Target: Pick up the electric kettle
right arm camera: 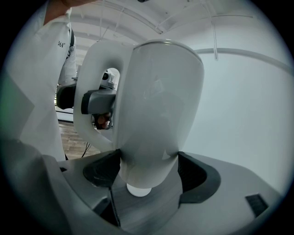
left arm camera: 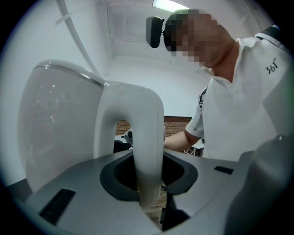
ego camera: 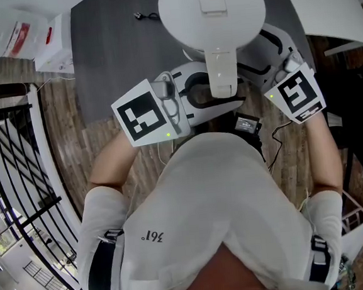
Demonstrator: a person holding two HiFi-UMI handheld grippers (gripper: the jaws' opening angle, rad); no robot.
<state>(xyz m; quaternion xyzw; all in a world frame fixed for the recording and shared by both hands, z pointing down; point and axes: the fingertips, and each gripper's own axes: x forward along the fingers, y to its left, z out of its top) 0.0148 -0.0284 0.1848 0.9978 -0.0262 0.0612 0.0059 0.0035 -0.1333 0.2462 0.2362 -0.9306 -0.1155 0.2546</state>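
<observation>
Head view: you have the electric kettle (ego camera: pixel 212 9) gripped by both grippers at 12 o'clock, just in front of your chest.
Your left gripper (ego camera: pixel 210 96) comes in from 8 o'clock and is clenched on the kettle's handle (ego camera: pixel 221 68), which points toward you at 6 o'clock; in the left gripper view the 2 jaws pinch the lower part of that white loop. Your right gripper (ego camera: pixel 259 55) comes in from 4 o'clock, and in the right gripper view its jaws stand wide and press on both sides of the kettle's lower body. The kettle is upright, lid up, over the near edge of the grey table (ego camera: pixel 116 46), which runs off toward 11 o'clock. Bare wooden floor (ego camera: pixel 59 120) shows at 9 o'clock.
</observation>
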